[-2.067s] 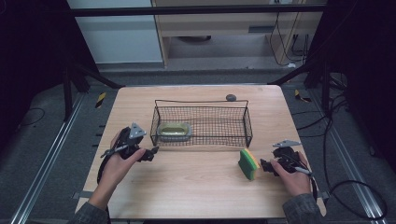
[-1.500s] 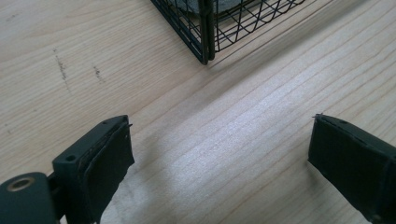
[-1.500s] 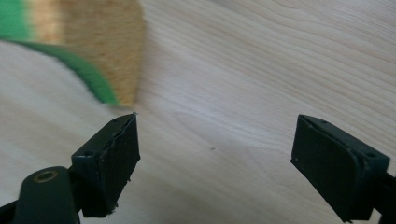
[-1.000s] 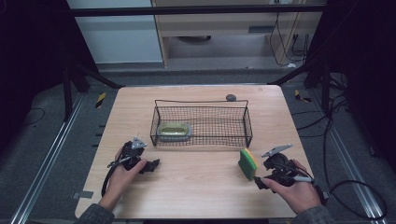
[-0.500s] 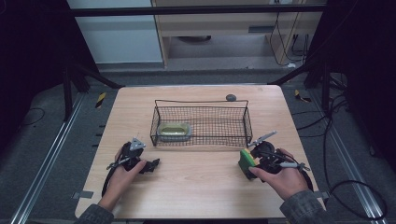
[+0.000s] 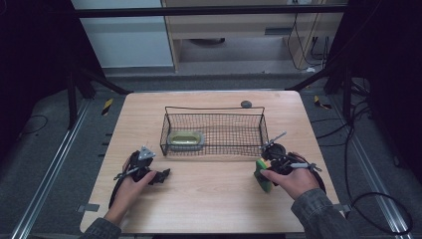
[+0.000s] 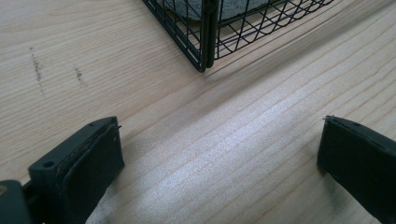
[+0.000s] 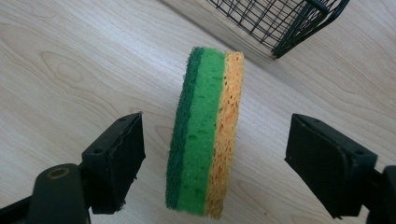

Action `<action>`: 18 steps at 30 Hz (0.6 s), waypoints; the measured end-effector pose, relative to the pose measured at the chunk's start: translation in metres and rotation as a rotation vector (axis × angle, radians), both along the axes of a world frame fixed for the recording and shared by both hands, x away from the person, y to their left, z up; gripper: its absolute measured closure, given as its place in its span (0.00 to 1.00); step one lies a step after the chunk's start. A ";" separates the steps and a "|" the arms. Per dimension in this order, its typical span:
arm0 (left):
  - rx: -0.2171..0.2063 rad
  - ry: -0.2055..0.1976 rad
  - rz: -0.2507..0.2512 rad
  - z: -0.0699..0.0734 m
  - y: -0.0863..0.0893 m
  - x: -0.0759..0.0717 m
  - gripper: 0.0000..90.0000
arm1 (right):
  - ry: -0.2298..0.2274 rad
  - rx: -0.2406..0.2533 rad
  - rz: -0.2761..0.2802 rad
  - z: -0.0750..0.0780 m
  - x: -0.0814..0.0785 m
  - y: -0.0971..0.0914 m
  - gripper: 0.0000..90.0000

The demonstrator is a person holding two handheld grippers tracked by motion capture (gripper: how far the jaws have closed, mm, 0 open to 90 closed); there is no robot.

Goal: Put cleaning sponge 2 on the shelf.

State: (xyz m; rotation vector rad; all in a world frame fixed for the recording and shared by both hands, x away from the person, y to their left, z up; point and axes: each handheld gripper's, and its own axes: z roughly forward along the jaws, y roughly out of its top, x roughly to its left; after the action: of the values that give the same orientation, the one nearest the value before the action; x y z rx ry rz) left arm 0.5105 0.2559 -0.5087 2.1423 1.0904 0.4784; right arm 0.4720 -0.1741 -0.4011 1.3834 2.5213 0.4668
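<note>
Right claw (image 8: 212,154) straddles the upright sponge (image 8: 205,135), jaws apart and just closing, pads not yet touching; next: pinch it, lift toward basket (image 6: 214,148); left claw (image 7: 219,168) open, idle

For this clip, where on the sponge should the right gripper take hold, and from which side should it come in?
Grip the sponge across its two broad faces, the dark green scouring side and the yellow side. It stands on edge on the table, so those flat faces are exposed and its thickness fits between the jaws. The right gripper already straddles it from the person's side, jaws open and not yet touching, so closing there looks best.
</note>
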 end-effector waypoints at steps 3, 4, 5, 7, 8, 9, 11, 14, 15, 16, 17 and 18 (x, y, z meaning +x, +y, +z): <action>0.000 0.000 0.000 0.000 0.000 0.000 0.00 | 0.012 0.003 -0.005 -0.004 0.002 0.001 0.25; 0.000 0.000 0.000 0.000 0.000 0.000 0.00 | 0.014 0.003 -0.002 -0.006 0.003 0.001 0.26; 0.000 0.000 0.000 0.000 0.000 0.000 0.00 | 0.020 0.004 -0.003 -0.008 0.004 0.002 0.27; 0.000 0.001 0.000 0.000 0.000 0.000 0.00 | 0.029 0.006 -0.004 -0.011 0.006 0.002 0.30; 0.000 0.000 0.000 0.000 0.000 0.000 0.00 | 0.027 0.006 -0.006 -0.013 0.008 0.002 0.31; 0.000 0.001 0.000 0.000 0.000 0.000 0.00 | 0.035 0.009 -0.011 -0.014 0.009 0.003 0.32; 0.000 0.000 0.000 0.000 0.000 0.000 0.00 | 0.044 0.006 -0.009 -0.018 0.011 0.004 0.36; 0.000 0.000 0.001 0.000 0.000 0.000 0.00 | 0.054 -0.002 -0.009 -0.022 0.014 0.005 0.44; 0.000 0.001 0.000 0.000 0.000 0.000 0.00 | 0.059 -0.002 -0.011 -0.023 0.014 0.005 0.48; 0.000 0.000 0.000 0.000 0.000 0.000 0.00 | 0.062 0.001 -0.008 -0.023 0.014 0.004 0.53; 0.000 0.000 0.001 0.000 0.000 0.001 0.00 | 0.065 0.003 -0.005 -0.023 0.014 0.004 0.58; 0.000 0.000 0.000 0.000 0.000 0.001 0.00 | 0.066 0.006 0.001 -0.023 0.014 0.004 0.63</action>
State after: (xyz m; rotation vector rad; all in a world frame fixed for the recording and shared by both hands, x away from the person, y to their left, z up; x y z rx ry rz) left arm 0.5111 0.2556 -0.5086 2.1426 1.0910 0.4786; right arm 0.4861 -0.1706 -0.4236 1.4222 2.5749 0.4357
